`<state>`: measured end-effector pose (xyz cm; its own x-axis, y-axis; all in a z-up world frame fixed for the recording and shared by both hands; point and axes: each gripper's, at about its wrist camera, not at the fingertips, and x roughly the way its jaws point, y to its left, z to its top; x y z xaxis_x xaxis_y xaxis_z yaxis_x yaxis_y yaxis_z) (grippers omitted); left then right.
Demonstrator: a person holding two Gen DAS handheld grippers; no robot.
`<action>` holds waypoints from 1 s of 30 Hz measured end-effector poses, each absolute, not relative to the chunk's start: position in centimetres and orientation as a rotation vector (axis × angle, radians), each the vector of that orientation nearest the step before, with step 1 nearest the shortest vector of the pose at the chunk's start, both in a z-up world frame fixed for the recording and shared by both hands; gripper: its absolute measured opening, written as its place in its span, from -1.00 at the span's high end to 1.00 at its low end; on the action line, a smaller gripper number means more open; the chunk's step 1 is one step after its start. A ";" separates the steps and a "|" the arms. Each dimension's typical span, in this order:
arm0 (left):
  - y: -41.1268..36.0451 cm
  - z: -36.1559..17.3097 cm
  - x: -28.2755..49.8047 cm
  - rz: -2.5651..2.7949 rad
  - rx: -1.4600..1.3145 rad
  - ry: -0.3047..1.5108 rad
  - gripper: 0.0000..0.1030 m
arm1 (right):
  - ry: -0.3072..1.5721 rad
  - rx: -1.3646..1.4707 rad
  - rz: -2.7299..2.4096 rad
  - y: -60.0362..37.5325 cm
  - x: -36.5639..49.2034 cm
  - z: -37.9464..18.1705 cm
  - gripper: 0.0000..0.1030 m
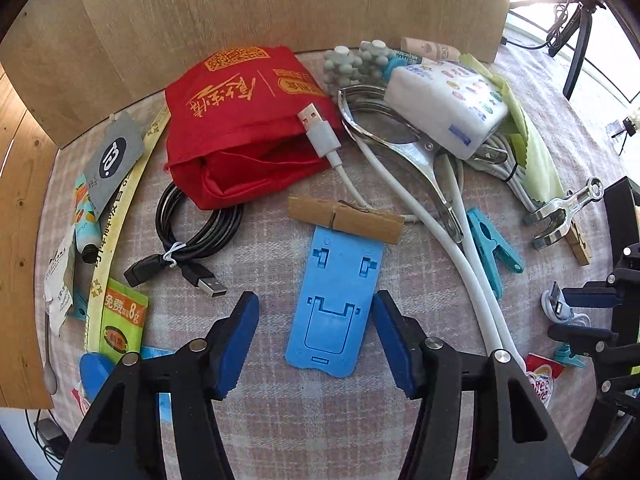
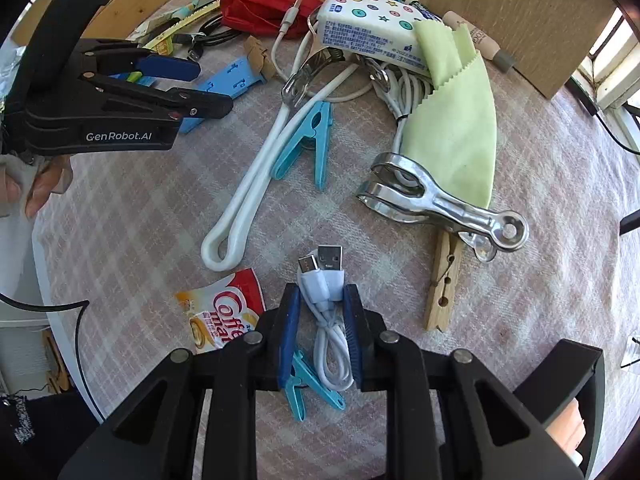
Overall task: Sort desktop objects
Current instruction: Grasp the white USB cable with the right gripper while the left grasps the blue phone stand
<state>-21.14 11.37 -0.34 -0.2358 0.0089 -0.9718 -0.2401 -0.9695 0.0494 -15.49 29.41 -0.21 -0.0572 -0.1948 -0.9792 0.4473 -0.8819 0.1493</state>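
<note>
A blue folding phone stand [image 1: 334,308] lies flat on the checked cloth between the jaws of my left gripper [image 1: 316,300]. The right pad is at its edge and a gap shows on the left, so the gripper is open. From the right wrist view the left gripper [image 2: 214,88] straddles the stand [image 2: 232,78]. My right gripper [image 2: 322,292] points down with its blue pads against both sides of a short coiled white USB cable [image 2: 326,280]. The cable's two plugs stick out past the fingertips. In the left wrist view the right gripper [image 1: 558,314] is at the right edge.
A red cloth bag [image 1: 248,120], black cable [image 1: 192,236], long white cable [image 1: 464,248], metal clips [image 2: 440,204], blue pegs [image 2: 308,140], wooden pegs [image 1: 344,218], a tissue pack [image 2: 372,28], a green cloth [image 2: 460,120] and a coffee sachet [image 2: 224,316] crowd the table. A wooden board [image 1: 240,8] stands behind.
</note>
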 end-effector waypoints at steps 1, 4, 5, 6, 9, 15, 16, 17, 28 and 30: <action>11.4 -0.3 -21.2 2.327 -1.830 0.268 0.03 | 0.240 1.802 -1.994 29.7 -15.7 -0.2 0.58; 11.4 -0.3 -21.3 2.304 -1.825 0.233 0.25 | 0.159 1.827 -2.004 30.6 -16.1 -0.2 0.59; 11.5 -0.2 -21.3 2.304 -1.821 0.247 0.26 | 0.144 1.832 -2.009 30.7 -16.2 -0.1 0.59; 11.6 -0.2 -21.2 2.299 -1.819 0.255 0.28 | 0.137 1.836 -2.013 30.9 -16.2 -0.1 0.59; 11.8 -0.2 -21.1 2.280 -1.817 0.266 0.28 | 0.141 1.839 -2.017 31.2 -16.1 -0.2 0.59; 11.5 -0.2 -21.8 2.275 -1.839 0.236 0.29 | 0.126 1.844 -2.025 31.2 -16.3 -0.1 0.59; 11.7 -0.2 -21.8 2.276 -1.835 0.252 0.32 | 0.117 1.844 -2.025 30.7 -16.3 -0.1 0.59; 11.8 -0.2 -21.8 2.273 -1.832 0.263 0.32 | 0.105 1.846 -2.024 30.8 -16.4 0.0 0.59; 12.3 1.2 -19.3 2.290 -1.812 0.202 0.33 | -0.021 1.818 -2.074 32.0 -16.1 2.6 0.60; 12.5 1.9 -18.6 2.296 -1.796 0.213 0.33 | -0.031 1.811 -2.081 32.4 -15.8 3.2 0.60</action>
<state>-18.62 12.53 1.88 -0.2299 0.0819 -0.9698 -0.2586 -0.9658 -0.0202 -15.81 32.38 3.18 -0.0970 -0.2955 -0.9504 0.2672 -0.9276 0.2612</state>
